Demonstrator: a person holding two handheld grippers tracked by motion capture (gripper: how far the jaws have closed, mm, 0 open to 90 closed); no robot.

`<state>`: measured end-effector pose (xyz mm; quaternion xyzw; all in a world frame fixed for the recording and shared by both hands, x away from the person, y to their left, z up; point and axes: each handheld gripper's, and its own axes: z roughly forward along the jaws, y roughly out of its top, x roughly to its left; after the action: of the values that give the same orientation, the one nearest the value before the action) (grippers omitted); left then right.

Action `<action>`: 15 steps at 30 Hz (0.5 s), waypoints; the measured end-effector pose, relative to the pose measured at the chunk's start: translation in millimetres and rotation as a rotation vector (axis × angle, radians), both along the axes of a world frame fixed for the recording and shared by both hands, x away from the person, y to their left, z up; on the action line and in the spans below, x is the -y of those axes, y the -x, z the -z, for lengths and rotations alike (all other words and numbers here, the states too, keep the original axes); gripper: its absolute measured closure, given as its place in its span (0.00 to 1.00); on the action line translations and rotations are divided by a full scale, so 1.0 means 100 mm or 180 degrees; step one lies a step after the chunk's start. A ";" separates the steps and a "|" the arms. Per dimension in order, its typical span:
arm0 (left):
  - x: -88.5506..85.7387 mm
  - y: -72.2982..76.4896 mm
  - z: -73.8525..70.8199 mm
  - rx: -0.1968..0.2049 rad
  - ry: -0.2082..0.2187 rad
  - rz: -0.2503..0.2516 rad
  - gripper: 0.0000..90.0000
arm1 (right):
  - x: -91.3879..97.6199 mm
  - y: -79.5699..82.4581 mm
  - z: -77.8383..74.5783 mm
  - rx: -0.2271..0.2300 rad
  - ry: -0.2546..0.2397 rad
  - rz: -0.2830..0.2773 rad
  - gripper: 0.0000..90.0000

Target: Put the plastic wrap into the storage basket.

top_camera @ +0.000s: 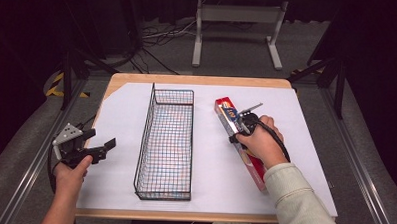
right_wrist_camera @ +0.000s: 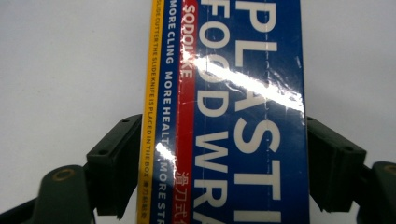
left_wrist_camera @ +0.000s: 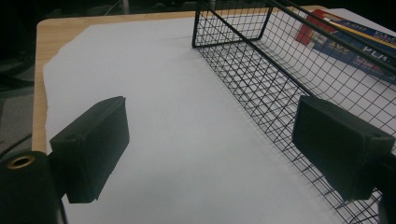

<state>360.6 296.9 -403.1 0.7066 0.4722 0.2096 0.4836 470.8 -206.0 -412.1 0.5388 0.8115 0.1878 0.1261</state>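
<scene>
1. My right gripper (top_camera: 242, 124) sits over the plastic food wrap box (right_wrist_camera: 224, 112). One jaw is on each long side of the box, right against it.
2. The box lies flat on the white paper (top_camera: 205, 157), to the right of the wire basket (top_camera: 166, 141), near it but apart.
3. My left gripper (left_wrist_camera: 210, 154) is wide open and holds nothing. It hangs over the paper, just left of the basket.

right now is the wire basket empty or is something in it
Empty. In the high view the wire basket shows only white sheet through its mesh; the plastic wrap box lies outside it, to its right.
</scene>
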 end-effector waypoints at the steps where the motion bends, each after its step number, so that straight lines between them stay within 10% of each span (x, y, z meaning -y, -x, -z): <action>1: -0.01 0.00 0.01 -0.0014 0.0007 -0.0007 0.13 | 0.00 -0.01 0.01 -0.0018 0.0014 0.0004 0.29; 15: 0.00 -0.02 0.03 -0.0045 -0.0008 -0.0015 0.13 | -0.06 -0.03 0.00 -0.0244 0.0197 0.0104 0.44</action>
<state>362.6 296.8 -405.7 0.7075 0.4771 0.2064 0.4788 474.3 -199.5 -411.7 0.5547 0.8122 0.1396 0.1146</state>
